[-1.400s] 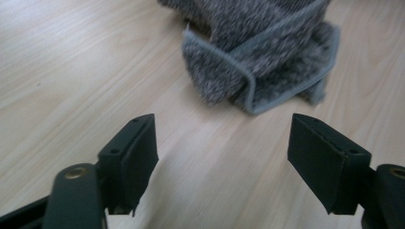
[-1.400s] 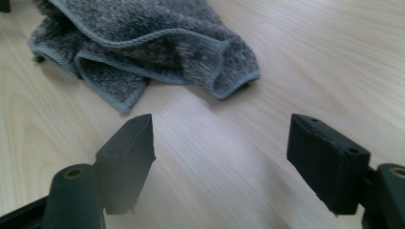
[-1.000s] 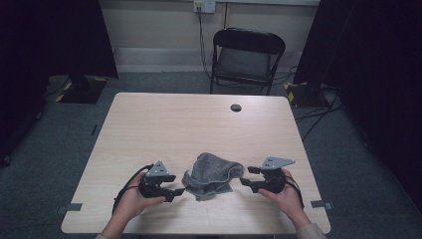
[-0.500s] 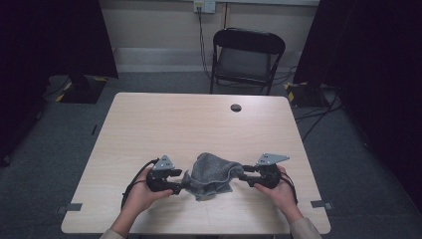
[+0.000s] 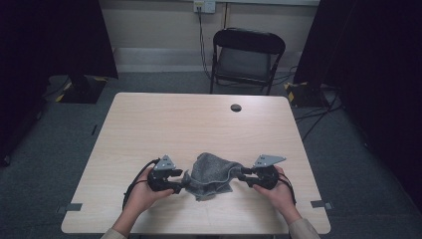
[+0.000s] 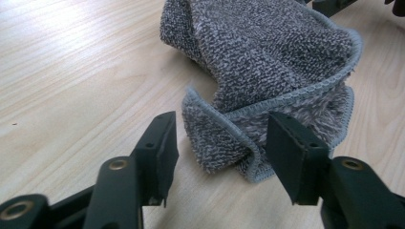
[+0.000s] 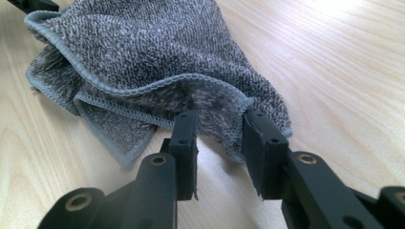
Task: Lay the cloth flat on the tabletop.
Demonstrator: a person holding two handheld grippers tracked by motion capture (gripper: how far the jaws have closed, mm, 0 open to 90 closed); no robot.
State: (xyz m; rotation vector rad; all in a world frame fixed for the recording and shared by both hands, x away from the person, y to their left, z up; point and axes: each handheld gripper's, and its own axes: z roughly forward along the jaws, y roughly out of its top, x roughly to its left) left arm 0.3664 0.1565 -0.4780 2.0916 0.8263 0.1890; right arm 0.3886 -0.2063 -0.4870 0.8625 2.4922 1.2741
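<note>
While the left claw gapes wide around a folded corner of the nubby grey cloth, the right claw stands narrower about its stitched hem, not clamped. Crumpled terry with pale edging lies on the smooth woodgrain worktop.

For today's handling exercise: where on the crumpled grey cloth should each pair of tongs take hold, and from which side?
Grip the cloth by its stitched hem. The left tongs come from its left, where a folded corner sits between the open jaws; the right tongs from its right, where a raised edge does.
</note>
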